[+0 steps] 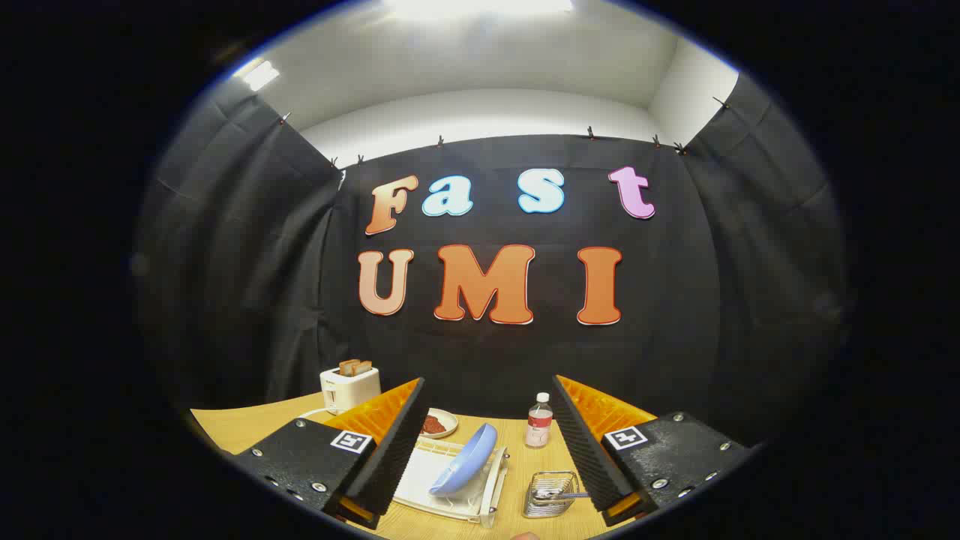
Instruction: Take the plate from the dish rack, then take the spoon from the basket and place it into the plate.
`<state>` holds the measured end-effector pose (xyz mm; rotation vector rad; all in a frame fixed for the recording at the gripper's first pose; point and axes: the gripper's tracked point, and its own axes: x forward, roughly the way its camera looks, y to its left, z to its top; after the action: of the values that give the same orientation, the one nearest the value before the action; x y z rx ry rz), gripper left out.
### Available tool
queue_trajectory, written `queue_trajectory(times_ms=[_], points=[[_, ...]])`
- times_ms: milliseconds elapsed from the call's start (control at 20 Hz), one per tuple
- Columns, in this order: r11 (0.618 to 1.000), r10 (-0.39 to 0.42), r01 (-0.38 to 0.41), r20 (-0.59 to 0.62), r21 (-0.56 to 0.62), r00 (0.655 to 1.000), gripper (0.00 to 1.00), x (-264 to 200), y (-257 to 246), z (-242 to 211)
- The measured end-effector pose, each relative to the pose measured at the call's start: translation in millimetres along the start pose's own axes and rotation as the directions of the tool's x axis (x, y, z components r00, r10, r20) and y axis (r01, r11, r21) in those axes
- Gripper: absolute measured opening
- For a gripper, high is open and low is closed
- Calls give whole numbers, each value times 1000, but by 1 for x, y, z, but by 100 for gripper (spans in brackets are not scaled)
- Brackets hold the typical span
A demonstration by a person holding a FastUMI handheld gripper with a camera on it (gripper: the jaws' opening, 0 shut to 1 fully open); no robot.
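Tool (487, 442): ridged fingers, black screwed blocks bearing square markers.

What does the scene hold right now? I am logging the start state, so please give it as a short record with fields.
tool: tool open, fingers apart, holding nothing
plate: blue plate leaning tilted in the white dish rack, between the fingers
spoon: spoon lying in the wire basket, beside the rack
beyond the fingers: water bottle, small dish of red food, white toaster with bread in its slots
surface: wooden table
task state: plate not yet taken
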<state>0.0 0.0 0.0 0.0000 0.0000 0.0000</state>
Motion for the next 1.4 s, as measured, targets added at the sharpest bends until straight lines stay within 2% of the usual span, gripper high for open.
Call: queue_trajectory(times_ms=[800, 1200, 1300, 1400], points=[[1000, -10, 10, -4, 1, 1000, 97, -2, -13, 10], [999, 31, -25, -160, 37, 987, 97, 29, -7, -32], [997, 61, -47, -228, 65, 972, 97, 42, -2, -46], [993, 93, -62, -325, 104, 941, 97, 54, 3, -66]])
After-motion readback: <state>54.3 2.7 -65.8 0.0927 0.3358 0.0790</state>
